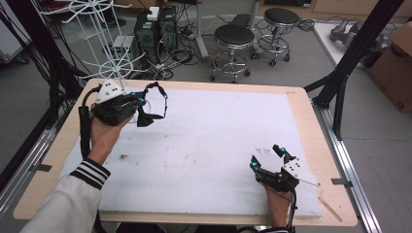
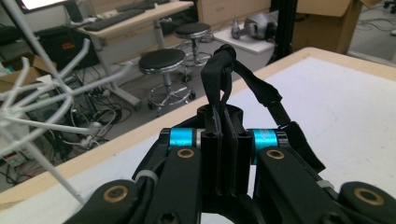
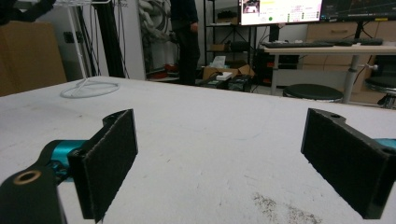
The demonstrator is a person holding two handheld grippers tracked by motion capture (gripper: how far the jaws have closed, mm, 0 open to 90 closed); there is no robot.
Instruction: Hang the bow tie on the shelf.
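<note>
My left gripper (image 1: 141, 101) is raised over the table's far left corner and is shut on a black strap (image 1: 156, 103). The strap arches up from the jaws in a loop, and a wider end hangs below. In the left gripper view the strap (image 2: 225, 70) is pinched between the two closed jaws of the left gripper (image 2: 223, 119) and rises above them. My right gripper (image 1: 266, 155) rests low at the near right of the white mat (image 1: 209, 136), jaws wide open. Nothing lies between the pads (image 3: 109, 163) of the right gripper (image 3: 219, 154).
A white wire rack (image 1: 104, 48) stands at the table's far left corner, close behind my left hand; its arms (image 2: 42, 107) reach beside the left gripper. Its base ring (image 3: 88, 88) sits on the mat. Black frame posts (image 1: 359, 43), stools (image 1: 234, 36) and cables lie beyond the table.
</note>
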